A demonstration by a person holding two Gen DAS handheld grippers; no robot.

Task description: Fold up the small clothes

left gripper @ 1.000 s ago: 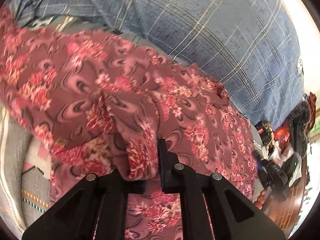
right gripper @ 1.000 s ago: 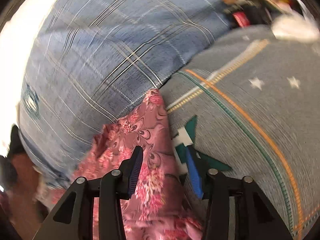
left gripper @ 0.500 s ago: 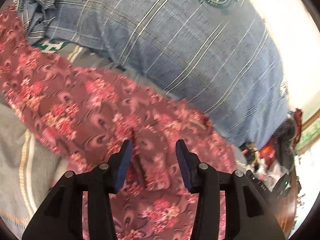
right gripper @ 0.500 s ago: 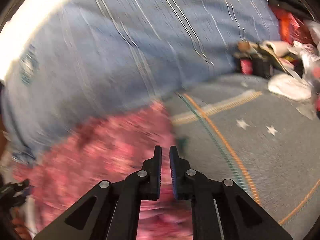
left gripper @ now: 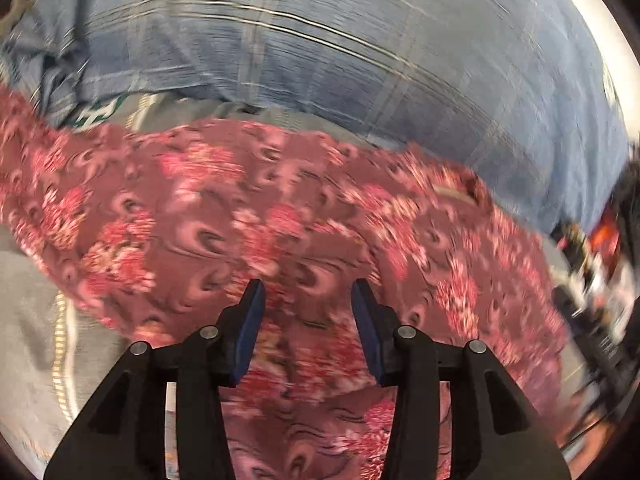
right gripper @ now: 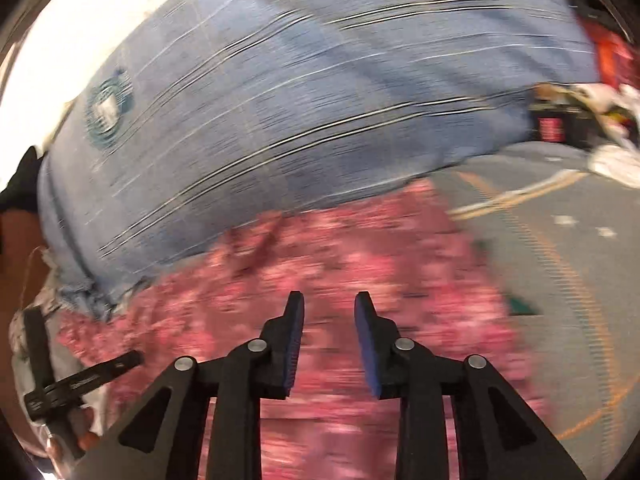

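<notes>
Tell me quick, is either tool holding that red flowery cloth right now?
Left tool: open, jaws just opened, holding nothing; the flowered cloth lies below.
Right tool: open, jaws just been opening, nothing gripped.

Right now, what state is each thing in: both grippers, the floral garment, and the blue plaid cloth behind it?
left gripper: open, nothing between the pads, above the garment.
right gripper: open, jaws have just been opening, nothing between them.
floral garment: released, lying spread on the grey blanket, not gripped.
blue plaid cloth: lying beyond the garment, untouched.
</notes>
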